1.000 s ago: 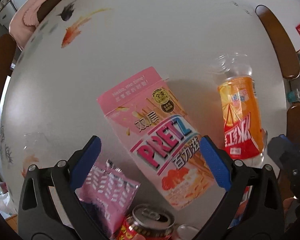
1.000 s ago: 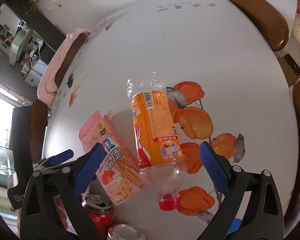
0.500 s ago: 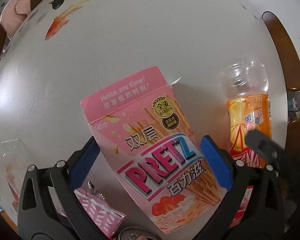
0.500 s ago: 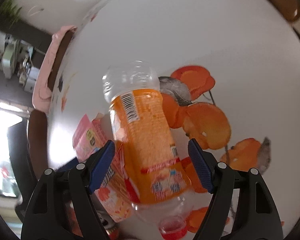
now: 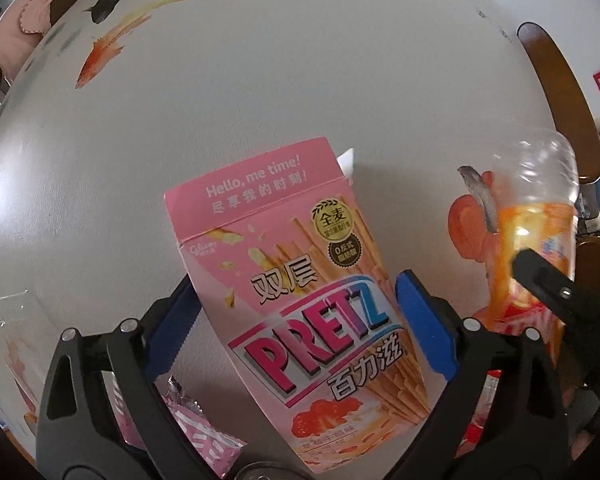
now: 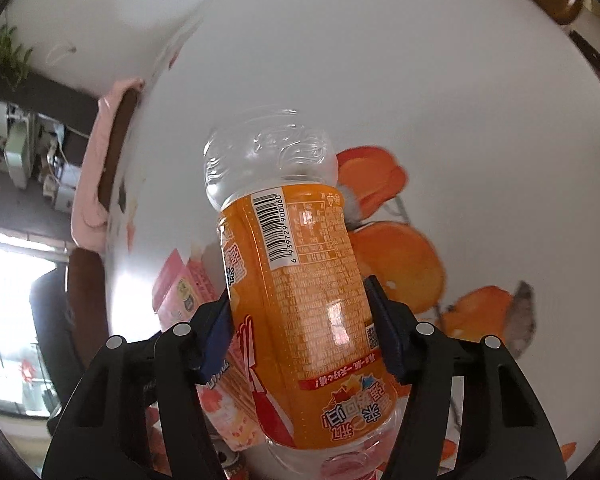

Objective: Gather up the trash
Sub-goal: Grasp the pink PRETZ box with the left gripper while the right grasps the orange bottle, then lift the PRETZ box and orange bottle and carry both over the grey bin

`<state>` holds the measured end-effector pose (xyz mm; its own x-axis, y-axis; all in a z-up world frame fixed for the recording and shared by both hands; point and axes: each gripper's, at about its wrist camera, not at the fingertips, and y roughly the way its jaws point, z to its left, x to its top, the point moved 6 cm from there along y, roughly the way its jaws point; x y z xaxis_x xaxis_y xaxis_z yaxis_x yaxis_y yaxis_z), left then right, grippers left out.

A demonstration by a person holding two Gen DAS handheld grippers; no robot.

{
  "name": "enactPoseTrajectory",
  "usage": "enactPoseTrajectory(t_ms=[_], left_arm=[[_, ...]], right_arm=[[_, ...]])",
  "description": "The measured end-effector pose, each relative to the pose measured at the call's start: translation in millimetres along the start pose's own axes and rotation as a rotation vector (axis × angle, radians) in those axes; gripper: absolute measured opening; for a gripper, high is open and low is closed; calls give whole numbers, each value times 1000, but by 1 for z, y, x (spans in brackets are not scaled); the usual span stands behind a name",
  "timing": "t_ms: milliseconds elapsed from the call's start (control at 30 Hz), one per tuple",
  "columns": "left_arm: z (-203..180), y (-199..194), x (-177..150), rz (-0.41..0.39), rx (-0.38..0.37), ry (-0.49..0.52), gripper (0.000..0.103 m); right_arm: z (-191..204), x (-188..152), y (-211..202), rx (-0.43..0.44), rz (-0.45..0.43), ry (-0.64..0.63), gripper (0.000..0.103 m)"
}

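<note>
A pink Pretz snack box (image 5: pixel 296 280) sits between the blue pads of my left gripper (image 5: pixel 296 324), which is shut on its sides; the box also shows in the right wrist view (image 6: pixel 188 284). My right gripper (image 6: pixel 300 328) is shut on an empty plastic bottle with an orange label (image 6: pixel 300 280), its clear base pointing away and its red cap end toward the camera. In the left wrist view the bottle (image 5: pixel 532 240) stands at the right, held off the table by the right gripper's dark fingers (image 5: pixel 548 284).
A pink snack wrapper (image 5: pixel 196 436) lies under the left gripper. The round white table (image 5: pixel 260 80) has painted fish and orange fruit. Brown chair backs (image 5: pixel 556 92) ring the table; one carries a pink cloth (image 6: pixel 96 184). A can top (image 6: pixel 236 464) shows at the bottom.
My left gripper moved forward and shut on the Pretz box. My right gripper shut on the orange bottle and raised it off the table.
</note>
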<state>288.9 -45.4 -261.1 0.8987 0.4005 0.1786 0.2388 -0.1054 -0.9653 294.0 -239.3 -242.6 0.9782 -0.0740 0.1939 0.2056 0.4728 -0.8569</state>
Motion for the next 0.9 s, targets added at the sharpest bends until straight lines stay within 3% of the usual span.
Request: enactPoseTrajectory(t_ms=[67, 100, 200, 333, 400, 467, 567, 667, 800, 867, 900], left_arm=[[2, -9, -2, -27, -8, -13, 82], [0, -20, -8, -49, -15, -18, 63], [-5, -31, -3, -42, -35, 2, 52], [-5, -26, -10, -22, -20, 19, 53], [-4, -29, -14, -36, -5, 6, 69], [-5, -25, -21, -25, -4, -1, 73], [-4, -17, -29, -13, 35, -31, 95], [-7, -21, -30, 10, 17, -68, 96], [-25, -5, -40, 46, 78, -5, 96], [-29, -1, -43, 46, 70, -7, 93], [-31, -2, -45, 26, 108, 12, 86]], right_arm=[[-3, -1, -11, -3, -17, -3, 62], [-4, -1, -16, -4, -25, -8, 62], [-5, -3, -29, -11, -51, -21, 62], [-7, -5, -34, -2, -60, -10, 62], [-7, -7, -36, 9, -63, -5, 62], [-5, -7, -37, 9, -64, -8, 62], [-6, -7, -39, 19, -63, -11, 62], [-10, -8, -40, 22, -63, -8, 62], [-17, -7, -41, 26, -68, 0, 62], [-19, -7, -41, 26, -70, 3, 62], [-21, -7, -41, 27, -70, 6, 62]])
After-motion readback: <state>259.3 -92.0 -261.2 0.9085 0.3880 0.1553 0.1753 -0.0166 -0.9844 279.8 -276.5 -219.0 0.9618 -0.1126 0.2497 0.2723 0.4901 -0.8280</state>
